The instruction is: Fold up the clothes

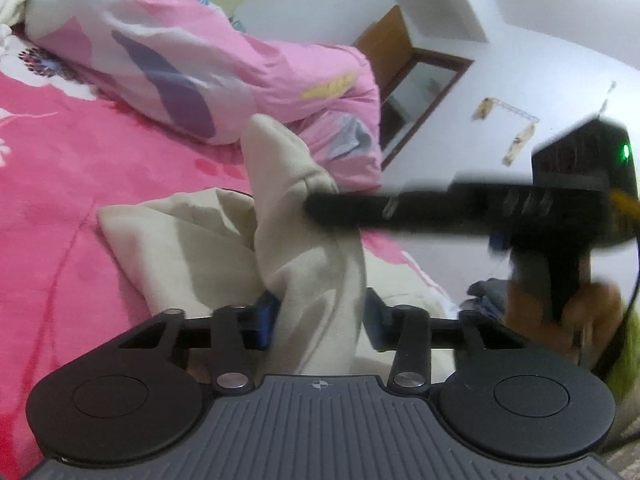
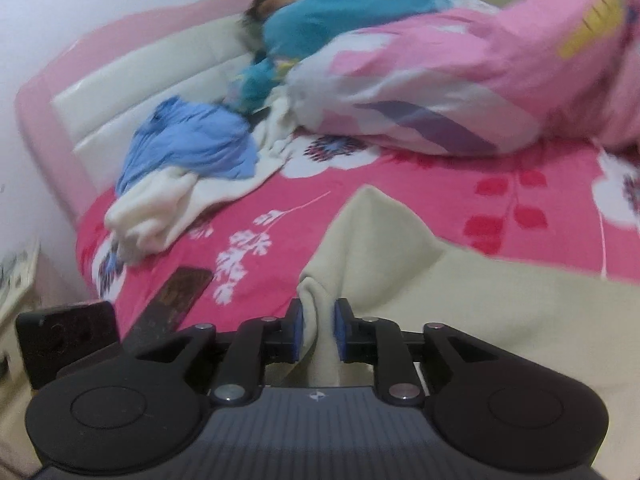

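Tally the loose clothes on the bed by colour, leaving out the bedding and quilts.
Beige: 1, the beige garment that both grippers have hold of
Blue: 1, the crumpled blue garment near the headboard
White: 1, the white garment lying partly under the blue one; it may be more than one piece, the heap does not show
Total: 3

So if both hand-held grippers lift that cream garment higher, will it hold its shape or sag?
Likely sag. The cream garment already drapes in soft folds between the left hand-held gripper and right hand-held gripper, so it looks floppy. It seems thick, perhaps fleece, so probably somewhat heavy. The bunched fabric should grip rather than slip.
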Demonstrator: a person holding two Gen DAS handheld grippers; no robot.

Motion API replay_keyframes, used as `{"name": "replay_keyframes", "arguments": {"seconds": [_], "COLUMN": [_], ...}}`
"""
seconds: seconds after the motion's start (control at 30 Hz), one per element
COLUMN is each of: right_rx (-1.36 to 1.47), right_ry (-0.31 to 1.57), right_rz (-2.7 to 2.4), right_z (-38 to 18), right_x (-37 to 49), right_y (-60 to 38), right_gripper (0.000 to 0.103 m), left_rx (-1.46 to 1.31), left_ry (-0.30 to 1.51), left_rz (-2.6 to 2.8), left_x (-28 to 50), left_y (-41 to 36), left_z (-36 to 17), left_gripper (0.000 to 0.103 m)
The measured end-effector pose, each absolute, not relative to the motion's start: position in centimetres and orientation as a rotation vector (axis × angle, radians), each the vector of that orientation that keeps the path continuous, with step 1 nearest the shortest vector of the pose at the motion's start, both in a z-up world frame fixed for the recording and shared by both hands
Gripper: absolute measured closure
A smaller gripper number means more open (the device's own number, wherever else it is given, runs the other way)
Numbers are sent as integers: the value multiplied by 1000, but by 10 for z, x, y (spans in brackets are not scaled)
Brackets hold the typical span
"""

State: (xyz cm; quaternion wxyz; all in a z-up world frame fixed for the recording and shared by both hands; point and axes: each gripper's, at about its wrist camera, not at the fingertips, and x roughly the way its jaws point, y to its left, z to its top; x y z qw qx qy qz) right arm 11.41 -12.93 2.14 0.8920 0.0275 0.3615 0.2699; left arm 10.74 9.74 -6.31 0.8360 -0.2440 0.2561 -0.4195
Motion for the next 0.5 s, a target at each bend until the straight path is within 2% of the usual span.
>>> {"name": "replay_keyframes", "arguments": {"seconds": [0.07, 0.2, 0.23, 0.33, 0.4, 0.5], "right_rx": [16, -118, -149, -294, -395, -511], "right_ry": [726, 707, 728, 826, 945, 1224], "right_rz": [613, 725, 765, 917, 992, 1059], "right_z": [42, 86, 91, 89, 69, 22], "right_x": [123, 170, 187, 239, 271, 306], "right_y": [-128, -105, -94, -52, -24, 6], "right_gripper": [77, 61, 62, 63, 63, 63], "left_rx": [-536, -508, -491, -447, -426, -408], "left_ry": [518, 466, 453, 420, 409, 405], "left_rz": [-920, -957, -963, -990, -1005, -1018], "left_x": [107, 101, 99, 94, 92, 90], "left_y": [99, 94, 92, 85, 81, 78], "left_z": [-63, -60, -59, -56, -56, -56], "left_gripper": [67, 68, 68, 68, 68, 68]}}
